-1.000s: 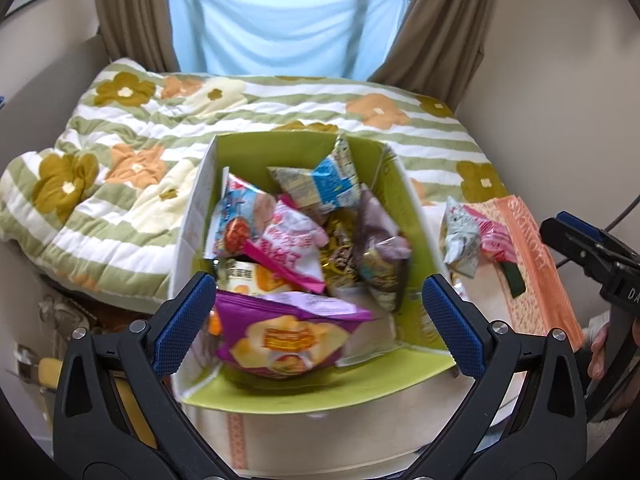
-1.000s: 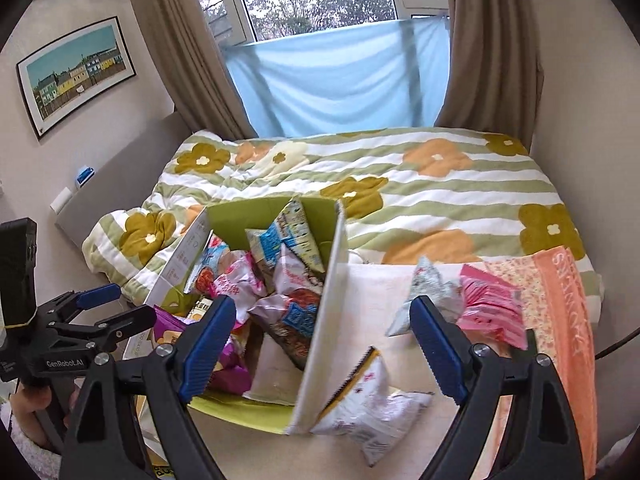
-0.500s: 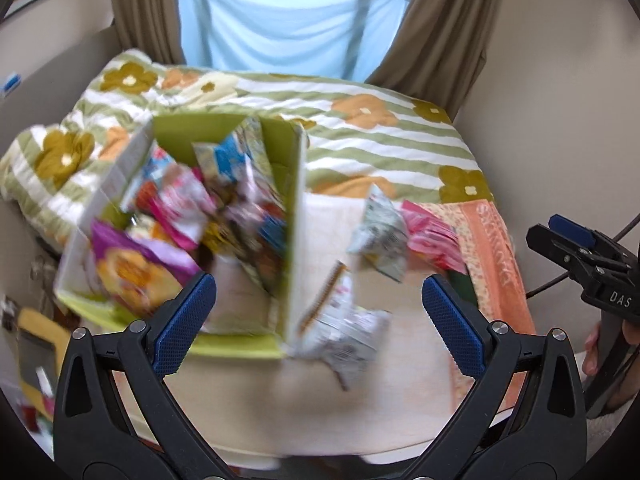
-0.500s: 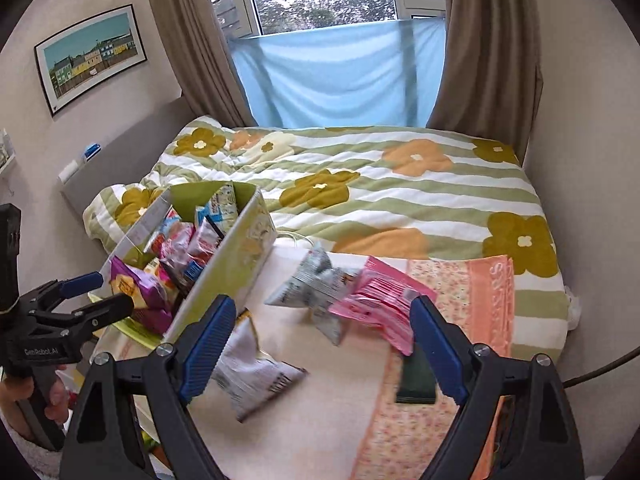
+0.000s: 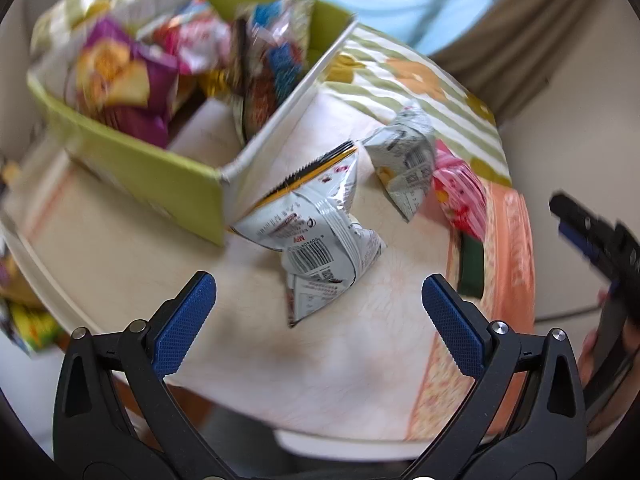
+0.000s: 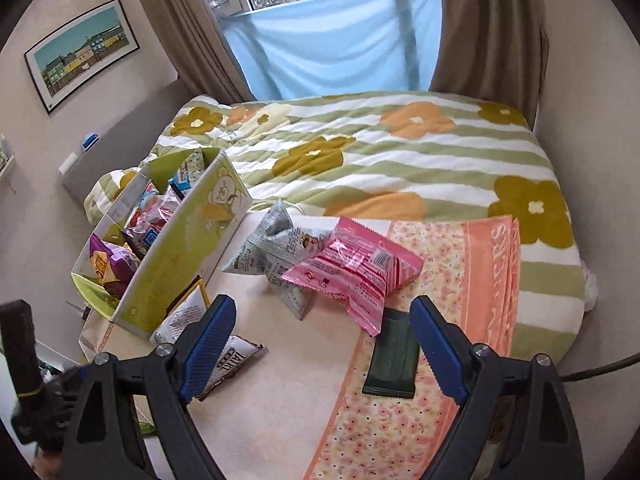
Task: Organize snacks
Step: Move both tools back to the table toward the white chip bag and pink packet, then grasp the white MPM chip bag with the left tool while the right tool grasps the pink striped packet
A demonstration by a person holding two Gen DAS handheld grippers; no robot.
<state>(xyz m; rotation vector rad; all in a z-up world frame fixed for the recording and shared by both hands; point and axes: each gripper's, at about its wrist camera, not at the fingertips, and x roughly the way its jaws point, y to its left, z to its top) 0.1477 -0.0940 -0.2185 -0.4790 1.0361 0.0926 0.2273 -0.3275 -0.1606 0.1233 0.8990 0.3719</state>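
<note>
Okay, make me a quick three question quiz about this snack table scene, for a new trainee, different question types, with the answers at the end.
1. True or false: the pink packet lies inside the green box.
2. Multiple choice: the dark green packet rests on A) the bed quilt, B) the floral orange cloth, C) the box.
3. Fill in: the left gripper has its jaws ____ and faces the silver packet beside the box.

Key: 1 false, it lies on the table outside the box. 2 B. 3 open.

Black claw (image 5: 318,306), blue ribbed pads (image 5: 184,320)
</note>
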